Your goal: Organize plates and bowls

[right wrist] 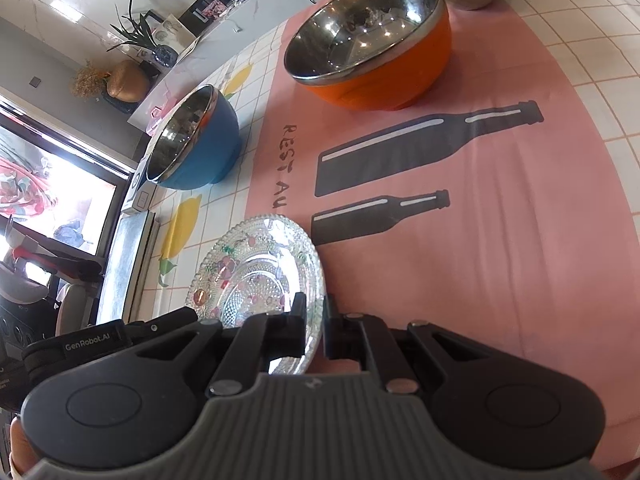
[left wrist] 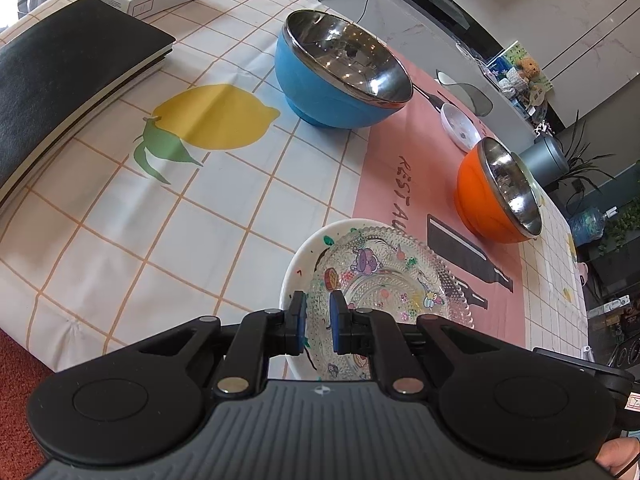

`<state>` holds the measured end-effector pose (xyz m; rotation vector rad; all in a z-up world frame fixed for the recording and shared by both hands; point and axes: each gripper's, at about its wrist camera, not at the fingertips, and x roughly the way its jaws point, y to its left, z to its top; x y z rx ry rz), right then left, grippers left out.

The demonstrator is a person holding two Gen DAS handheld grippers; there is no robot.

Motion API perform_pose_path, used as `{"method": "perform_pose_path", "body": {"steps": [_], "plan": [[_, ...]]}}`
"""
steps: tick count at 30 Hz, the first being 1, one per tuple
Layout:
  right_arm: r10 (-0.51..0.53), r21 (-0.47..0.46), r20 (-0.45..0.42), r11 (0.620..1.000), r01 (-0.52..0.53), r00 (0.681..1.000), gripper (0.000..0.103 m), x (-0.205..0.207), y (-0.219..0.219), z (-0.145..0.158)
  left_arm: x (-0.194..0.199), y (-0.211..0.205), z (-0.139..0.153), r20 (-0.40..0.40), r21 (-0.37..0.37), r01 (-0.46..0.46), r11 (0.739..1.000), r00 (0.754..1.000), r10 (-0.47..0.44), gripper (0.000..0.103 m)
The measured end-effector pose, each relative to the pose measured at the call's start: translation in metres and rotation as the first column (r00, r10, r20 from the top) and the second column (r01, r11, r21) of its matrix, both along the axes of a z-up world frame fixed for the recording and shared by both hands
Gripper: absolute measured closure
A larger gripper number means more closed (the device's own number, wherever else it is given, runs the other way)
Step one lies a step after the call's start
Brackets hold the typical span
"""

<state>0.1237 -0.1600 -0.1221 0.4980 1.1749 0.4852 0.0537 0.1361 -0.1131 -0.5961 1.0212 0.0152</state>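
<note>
Right claw (right wrist: 312, 320) pinches the glass plate's (right wrist: 256, 268) near rim, left claw (left wrist: 318, 326) hangs just parted above it inside the white plate (left wrist: 292, 276)—release gently, keeping it centred.

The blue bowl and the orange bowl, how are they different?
The blue bowl stands on the white checked cloth with lemons, while the orange bowl stands on the pink mat. The outside of one is blue, of the other orange. Both are shiny metal inside, upright, with nothing in them, and no hand-held gripper touches either.
</note>
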Motion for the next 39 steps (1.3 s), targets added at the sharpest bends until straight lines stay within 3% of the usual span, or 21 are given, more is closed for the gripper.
{"method": "perform_pose_path", "body": {"steps": [20,24,26,27,28,34,39], "plan": [[-0.01,0.004,0.012,1.0,0.01,1.0,0.098,-0.002,-0.002,-0.004,0.006,-0.017,0.008,-0.006,0.151,0.069,0.986,0.998,-0.069,0.088],[-0.009,0.002,0.012,1.0,0.009,1.0,0.098,-0.001,-0.001,-0.004,0.003,-0.013,0.015,0.025,0.174,0.062,0.983,0.997,-0.067,0.08],[-0.008,-0.001,0.014,1.0,0.008,1.0,0.098,-0.001,-0.001,-0.004,0.0,-0.01,0.019,0.055,0.186,0.046,0.981,0.997,-0.057,0.065],[-0.006,-0.006,0.019,1.0,0.006,1.0,0.098,-0.002,0.0,-0.003,0.0,-0.007,0.019,0.06,0.185,0.039,0.982,0.997,-0.051,0.054],[-0.001,-0.017,0.028,1.0,0.001,1.0,0.098,-0.002,0.001,-0.002,0.001,-0.005,0.017,0.051,0.179,0.035,0.983,0.998,-0.045,0.051],[0.064,-0.125,0.114,0.991,-0.049,0.991,0.097,-0.002,0.02,0.004,-0.001,0.008,0.002,0.023,0.06,0.005,0.998,1.0,-0.006,0.052],[0.113,-0.193,0.165,0.978,-0.081,0.98,0.095,0.001,0.034,0.007,-0.003,0.008,-0.001,0.023,0.027,0.01,1.0,1.0,-0.011,0.057]]}}
